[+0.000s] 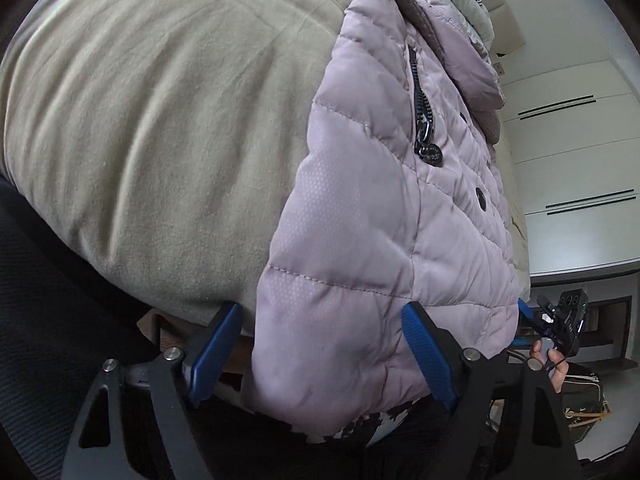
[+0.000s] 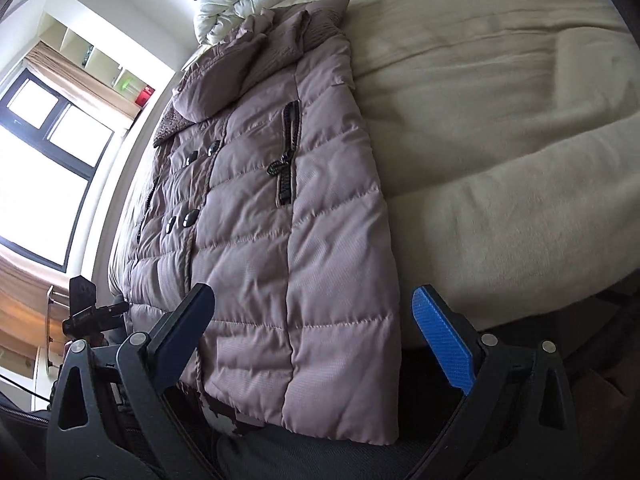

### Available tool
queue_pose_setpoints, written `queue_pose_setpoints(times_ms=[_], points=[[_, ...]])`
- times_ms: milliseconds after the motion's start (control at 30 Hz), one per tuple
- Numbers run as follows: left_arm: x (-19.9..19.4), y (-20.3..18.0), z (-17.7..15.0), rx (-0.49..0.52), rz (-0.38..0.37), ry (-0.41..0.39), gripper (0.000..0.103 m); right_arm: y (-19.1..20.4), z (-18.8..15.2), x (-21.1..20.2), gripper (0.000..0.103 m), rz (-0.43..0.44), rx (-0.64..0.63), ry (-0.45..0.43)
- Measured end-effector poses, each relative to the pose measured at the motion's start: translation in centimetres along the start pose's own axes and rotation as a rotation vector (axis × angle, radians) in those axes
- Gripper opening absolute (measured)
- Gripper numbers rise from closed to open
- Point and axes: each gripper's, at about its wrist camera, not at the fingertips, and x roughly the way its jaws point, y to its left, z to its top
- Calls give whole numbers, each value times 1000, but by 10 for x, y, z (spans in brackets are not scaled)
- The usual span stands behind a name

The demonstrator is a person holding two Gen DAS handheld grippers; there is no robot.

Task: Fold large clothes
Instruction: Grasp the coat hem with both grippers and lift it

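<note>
The bed (image 2: 500,128) carries the jacket (image 2: 280,208), lying lengthwise with its hem hanging over the near edge. The left gripper (image 1: 320,354) and the right gripper (image 2: 316,340) both gape at that hem, grasping nothing. The fold seems about to begin; each must next close on a hem corner.

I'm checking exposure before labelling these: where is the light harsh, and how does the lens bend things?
Right wrist view: the window is blown out white and the jacket evenly lit. Left wrist view: softer light, no glare, and the bed bulges round. Both have dark corners.
</note>
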Motion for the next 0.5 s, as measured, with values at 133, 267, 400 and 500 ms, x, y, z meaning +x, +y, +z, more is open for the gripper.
queue_pose_setpoints(times_ms=[133, 267, 400, 500], points=[[-1, -2, -1, 13, -43, 18, 62, -14, -4, 7, 101, -22, 47, 48], [-4, -6, -1, 36, -47, 30, 54, -26, -6, 11, 101, -13, 106, 99], [-5, -8, -1, 42, -54, 37, 52, -29, -6, 13, 101, 18, 126, 137], [-6, -12, -2, 61, -47, 46, 52, -32, -4, 18, 97, 53, 152, 183]])
